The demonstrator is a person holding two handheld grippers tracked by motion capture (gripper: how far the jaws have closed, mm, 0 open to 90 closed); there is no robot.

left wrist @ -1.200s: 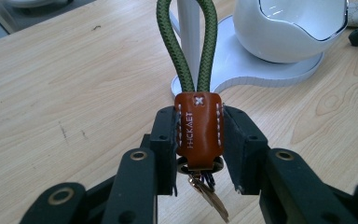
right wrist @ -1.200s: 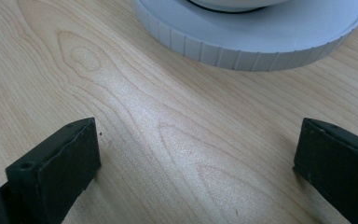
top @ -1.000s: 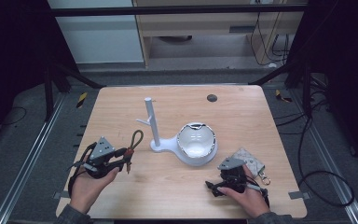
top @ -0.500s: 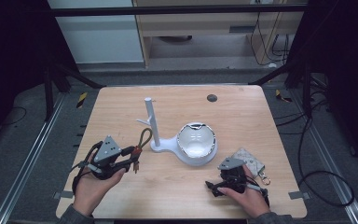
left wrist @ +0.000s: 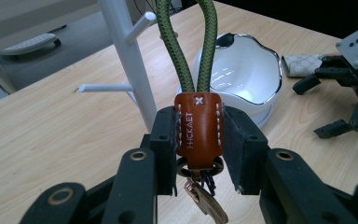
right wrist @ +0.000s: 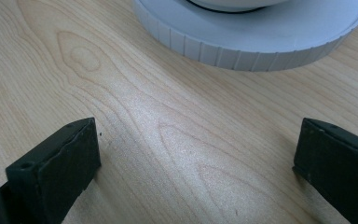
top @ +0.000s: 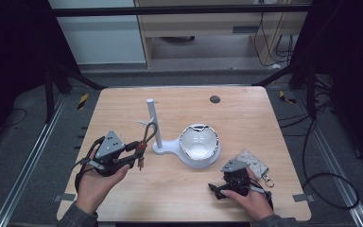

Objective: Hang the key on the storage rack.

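Note:
My left gripper (top: pixel 133 152) (left wrist: pixel 198 135) is shut on a keychain (left wrist: pixel 199 128) by its brown leather tab, and the green cord loop (top: pixel 147 134) rises toward the white peg stand (top: pixel 153 124) (left wrist: pixel 128 60). A metal ring and a brass clip hang below the tab. The loop sits just left of the stand's lower pegs. The white bowl (top: pixel 198 143) (left wrist: pixel 242 70) stands on the stand's round base (right wrist: pixel 256 37). My right gripper (top: pixel 216 189) (right wrist: pixel 196 158) rests low over the table near the front right, open, with bare wood between its jaws.
A small patterned pouch with a clip (top: pixel 254 163) (left wrist: pixel 303 64) lies on the table just right of my right hand. A dark round hole (top: pixel 214 99) sits near the far edge of the wooden table (top: pixel 246 118). Dark floor, rails and cables surround the table.
My left gripper has carried the keychain forward and to the right, bringing the green loop up beside the stand's pegs. The right gripper has stayed put.

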